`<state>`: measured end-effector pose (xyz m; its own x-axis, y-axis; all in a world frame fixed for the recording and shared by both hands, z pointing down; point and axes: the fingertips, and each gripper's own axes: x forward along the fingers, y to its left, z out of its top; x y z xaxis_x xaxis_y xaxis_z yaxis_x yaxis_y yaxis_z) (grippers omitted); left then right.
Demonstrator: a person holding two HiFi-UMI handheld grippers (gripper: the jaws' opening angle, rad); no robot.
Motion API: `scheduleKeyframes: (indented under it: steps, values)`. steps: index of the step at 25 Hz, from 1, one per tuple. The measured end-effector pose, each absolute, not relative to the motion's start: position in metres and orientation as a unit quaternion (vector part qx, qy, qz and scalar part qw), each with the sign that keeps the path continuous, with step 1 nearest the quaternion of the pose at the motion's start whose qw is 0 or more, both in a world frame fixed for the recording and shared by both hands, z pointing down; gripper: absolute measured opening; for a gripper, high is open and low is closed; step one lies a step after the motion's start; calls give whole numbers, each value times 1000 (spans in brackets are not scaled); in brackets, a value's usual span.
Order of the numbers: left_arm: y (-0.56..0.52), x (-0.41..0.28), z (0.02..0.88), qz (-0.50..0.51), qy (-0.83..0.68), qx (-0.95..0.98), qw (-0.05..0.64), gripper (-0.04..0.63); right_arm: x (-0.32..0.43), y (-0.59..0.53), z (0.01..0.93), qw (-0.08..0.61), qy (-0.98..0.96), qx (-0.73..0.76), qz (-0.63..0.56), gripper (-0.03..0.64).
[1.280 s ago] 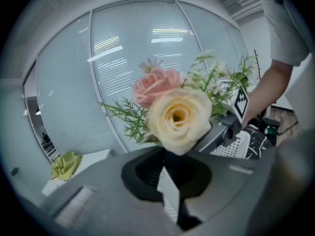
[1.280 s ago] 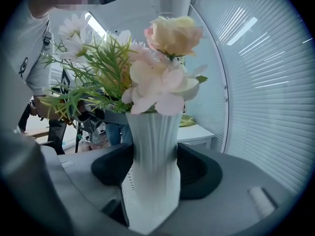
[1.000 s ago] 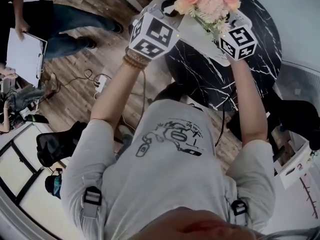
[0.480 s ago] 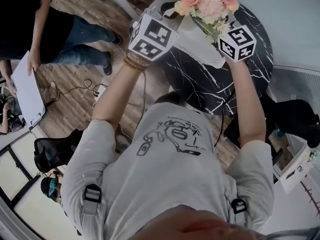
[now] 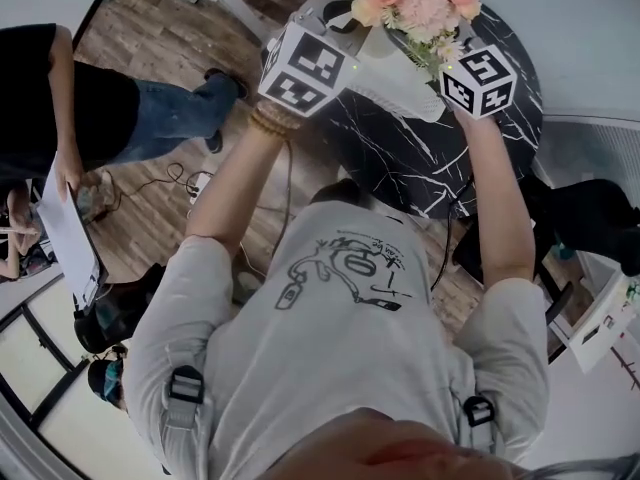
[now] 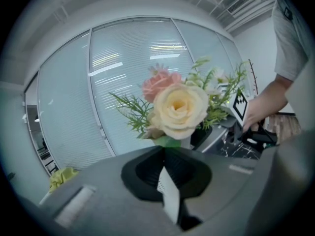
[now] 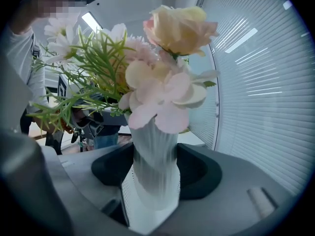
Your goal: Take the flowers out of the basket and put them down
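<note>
Bouquet [image 5: 415, 3]: wrap [image 7: 153, 151] pinched by left hand-held gripper [image 6: 170, 191] and right hand-held gripper [image 7: 150, 193]; uneven pull risks tearing, dropping.

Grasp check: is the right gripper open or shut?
Shut on the bouquet: the right gripper clamps its white ribbed wrap between both jaws.

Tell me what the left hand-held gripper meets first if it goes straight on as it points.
The cream rose, right ahead of the left hand-held gripper, whose jaws pinch the white wrapper below it. Behind it, probably the glass wall; depth is unclear.
</note>
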<state>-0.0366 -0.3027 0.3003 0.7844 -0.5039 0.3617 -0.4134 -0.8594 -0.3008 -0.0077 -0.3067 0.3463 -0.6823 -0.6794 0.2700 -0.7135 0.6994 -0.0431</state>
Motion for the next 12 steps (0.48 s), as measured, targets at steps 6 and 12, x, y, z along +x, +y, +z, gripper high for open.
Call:
scheduleKeyframes:
  steps: [6,12]
  values:
    - [-284,-8,295,-207,219,-947,106,3,20,-287,341,123,-904,404,75,282]
    - [-259,26,291,-199,192,-954,112,3,56,-261,337,131,-890,430,75,282]
